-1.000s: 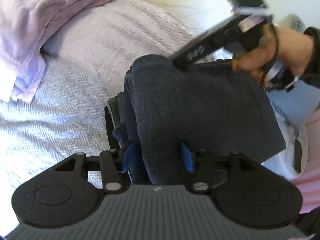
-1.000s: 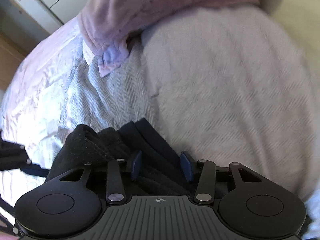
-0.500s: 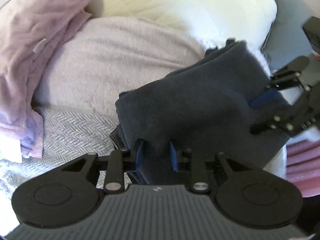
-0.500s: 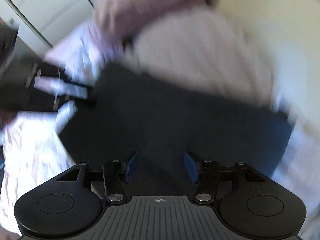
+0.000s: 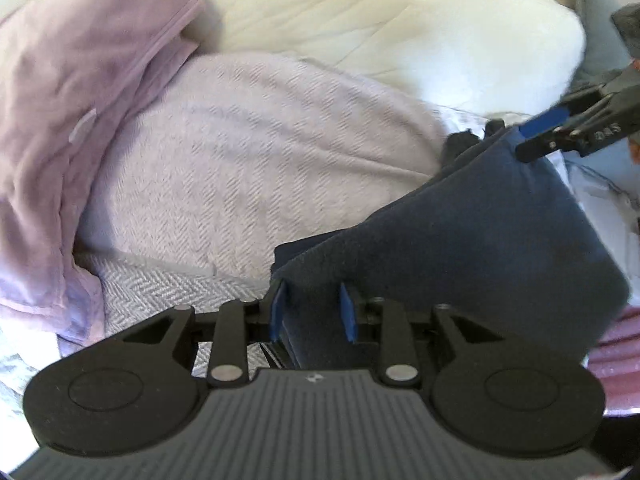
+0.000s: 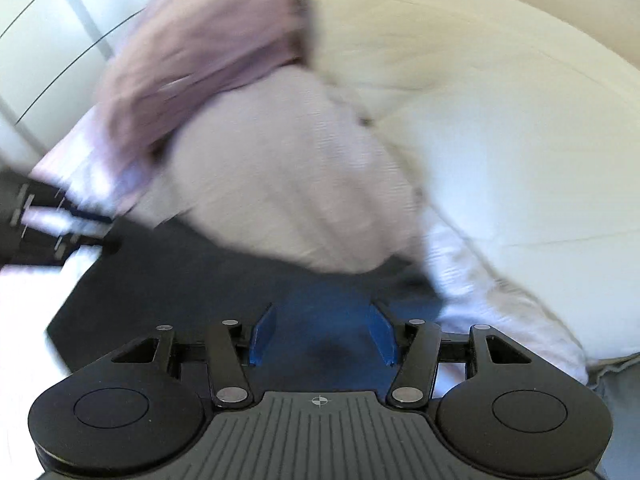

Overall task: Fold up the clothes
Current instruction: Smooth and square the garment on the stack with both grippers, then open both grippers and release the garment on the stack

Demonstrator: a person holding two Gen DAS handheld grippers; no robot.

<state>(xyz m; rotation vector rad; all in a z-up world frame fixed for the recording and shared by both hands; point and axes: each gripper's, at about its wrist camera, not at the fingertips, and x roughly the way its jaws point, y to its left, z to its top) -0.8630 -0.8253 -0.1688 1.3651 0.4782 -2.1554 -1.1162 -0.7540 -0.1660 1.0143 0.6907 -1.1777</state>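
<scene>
A folded dark navy garment (image 5: 460, 248) is held up over the bed. My left gripper (image 5: 310, 308) is shut on its near edge, the blue pads pressing the thick fold. In the left wrist view my right gripper (image 5: 536, 136) sits at the garment's far corner. The right wrist view is blurred by motion. There my right gripper (image 6: 322, 332) has its fingers spread wide, open, with the garment (image 6: 192, 276) lying between and below them. My left gripper (image 6: 60, 224) shows blurred at the garment's far left edge.
A crumpled lilac garment (image 5: 80, 112) lies on a pale herringbone blanket (image 5: 248, 168). A white pillow (image 5: 400, 32) lies behind it, and a grey cushion (image 5: 596, 28) is at the far right. A pink ribbed fabric (image 5: 620, 344) shows at the lower right.
The garment has swung up and to the right with my left gripper still shut on it. My right gripper's fingers have spread wider at the far corner.
</scene>
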